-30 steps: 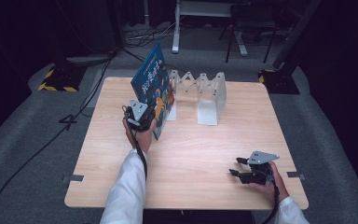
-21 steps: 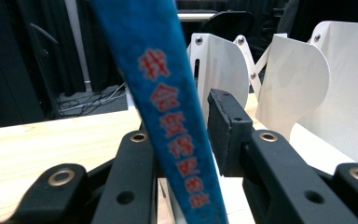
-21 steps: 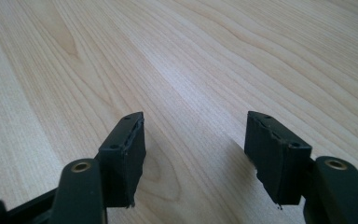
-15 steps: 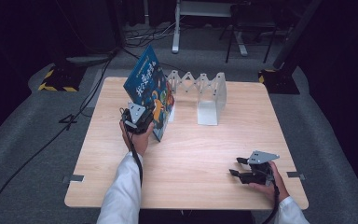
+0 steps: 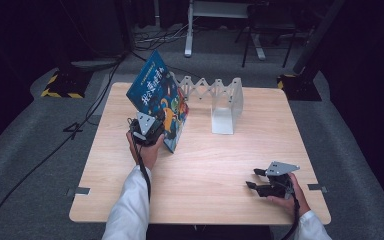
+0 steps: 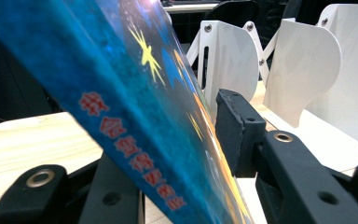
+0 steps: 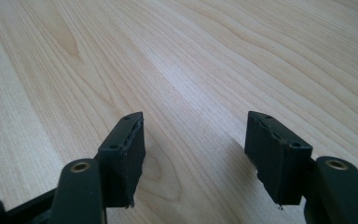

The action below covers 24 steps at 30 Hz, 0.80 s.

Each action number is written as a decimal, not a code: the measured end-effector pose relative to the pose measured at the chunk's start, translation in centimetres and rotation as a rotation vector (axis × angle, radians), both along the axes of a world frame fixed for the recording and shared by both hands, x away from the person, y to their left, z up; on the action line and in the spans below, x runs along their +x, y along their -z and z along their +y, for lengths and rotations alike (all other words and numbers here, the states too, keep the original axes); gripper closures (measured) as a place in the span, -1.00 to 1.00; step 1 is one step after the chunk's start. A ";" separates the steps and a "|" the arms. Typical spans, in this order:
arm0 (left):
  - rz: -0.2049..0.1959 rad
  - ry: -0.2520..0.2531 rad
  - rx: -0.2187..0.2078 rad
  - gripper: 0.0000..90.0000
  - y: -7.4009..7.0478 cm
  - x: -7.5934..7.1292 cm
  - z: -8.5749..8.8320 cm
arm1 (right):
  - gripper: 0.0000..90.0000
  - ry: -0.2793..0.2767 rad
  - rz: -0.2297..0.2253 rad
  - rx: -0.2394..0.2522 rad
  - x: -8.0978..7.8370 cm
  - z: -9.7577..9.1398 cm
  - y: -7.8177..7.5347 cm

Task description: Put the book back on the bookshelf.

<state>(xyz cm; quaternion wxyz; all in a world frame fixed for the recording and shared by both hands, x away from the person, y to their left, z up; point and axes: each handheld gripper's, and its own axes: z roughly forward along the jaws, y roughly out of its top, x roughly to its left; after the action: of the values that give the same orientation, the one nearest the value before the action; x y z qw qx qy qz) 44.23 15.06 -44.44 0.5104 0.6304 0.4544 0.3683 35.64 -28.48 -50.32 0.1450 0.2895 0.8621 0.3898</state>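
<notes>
A blue picture book (image 5: pixel 160 102) stands tilted on the table (image 5: pixel 205 165), its top leaning toward the far left, and my left gripper (image 5: pixel 152 131) is shut on its lower part. In the left gripper view the book's cover and spine (image 6: pixel 135 116) run between the two black jaws, with one pad (image 6: pixel 237 126) pressed on the cover. A white accordion book rack (image 5: pixel 220 102) stands just right of the book. My right gripper (image 5: pixel 255 179) rests low at the table's near right, open, with bare wood between its pads (image 7: pixel 123 149).
The rack's white dividers (image 6: pixel 303 70) rise close behind the book. Cables and a yellow-black striped base (image 5: pixel 60 85) lie on the grey floor at the far left. Bare wood stretches across the middle and near side of the table.
My left gripper has tipped the book further toward the far left and lifted its top higher. The right gripper has stayed where it was.
</notes>
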 end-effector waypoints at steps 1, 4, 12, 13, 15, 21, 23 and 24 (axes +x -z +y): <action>0.000 -0.001 0.007 0.38 0.0 -0.1 0.0 | -0.14 0.000 0.000 0.000 0.0 0.0 0.0; -0.001 0.006 0.004 0.34 -0.1 -0.2 0.2 | -0.14 0.000 -0.001 0.000 0.0 0.0 0.0; -0.003 0.018 0.011 0.27 -0.5 -0.7 1.0 | -0.16 0.001 -0.001 -0.004 0.0 0.0 0.0; -0.002 0.020 0.008 0.26 -0.5 -0.9 1.1 | -0.17 0.002 -0.001 -0.005 0.0 0.0 0.0; -0.003 0.035 0.012 0.23 -0.8 -1.1 1.6 | -0.18 0.003 -0.001 -0.008 0.0 0.0 -0.1; 0.010 0.050 0.018 0.15 -0.9 -1.4 2.0 | -0.19 0.009 -0.002 -0.013 0.0 0.0 -0.1; 0.011 0.050 0.006 0.13 -0.9 -1.4 2.3 | -0.19 0.015 -0.004 -0.014 0.1 0.0 -0.1; 0.013 0.055 0.003 0.11 -0.9 -1.4 2.4 | -0.20 0.016 -0.004 -0.014 0.0 0.0 -0.1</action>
<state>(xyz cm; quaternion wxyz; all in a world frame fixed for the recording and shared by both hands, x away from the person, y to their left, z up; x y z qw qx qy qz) 42.79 17.46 -43.53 0.5163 0.6457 0.4399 0.3507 35.68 -28.49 -50.20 0.1521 0.2947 0.8621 0.3832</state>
